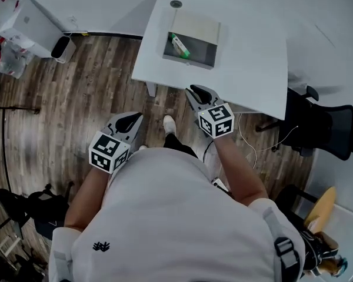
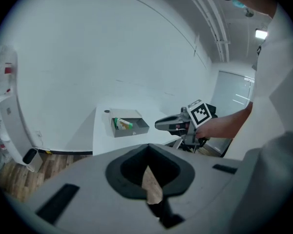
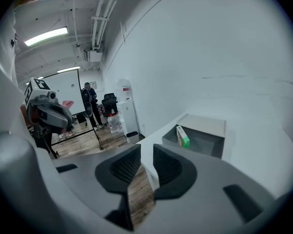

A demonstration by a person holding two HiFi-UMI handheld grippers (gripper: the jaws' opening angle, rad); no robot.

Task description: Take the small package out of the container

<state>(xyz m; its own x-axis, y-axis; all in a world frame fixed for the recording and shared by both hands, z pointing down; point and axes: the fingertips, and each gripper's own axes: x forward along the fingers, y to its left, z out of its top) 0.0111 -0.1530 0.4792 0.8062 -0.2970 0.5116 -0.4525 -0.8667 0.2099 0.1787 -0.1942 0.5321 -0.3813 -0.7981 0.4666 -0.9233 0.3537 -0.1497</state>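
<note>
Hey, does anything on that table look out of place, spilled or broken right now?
Nothing stands out. The small package stands on edge inside the open grey container on the white table; nothing is spilled.

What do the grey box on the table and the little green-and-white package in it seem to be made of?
The box looks like stiff cardboard or thin board: flat matte grey walls, sharp straight corners and a paler flap. The package looks like printed card or glossy film, in green and white. It is too small to tell which.
</note>
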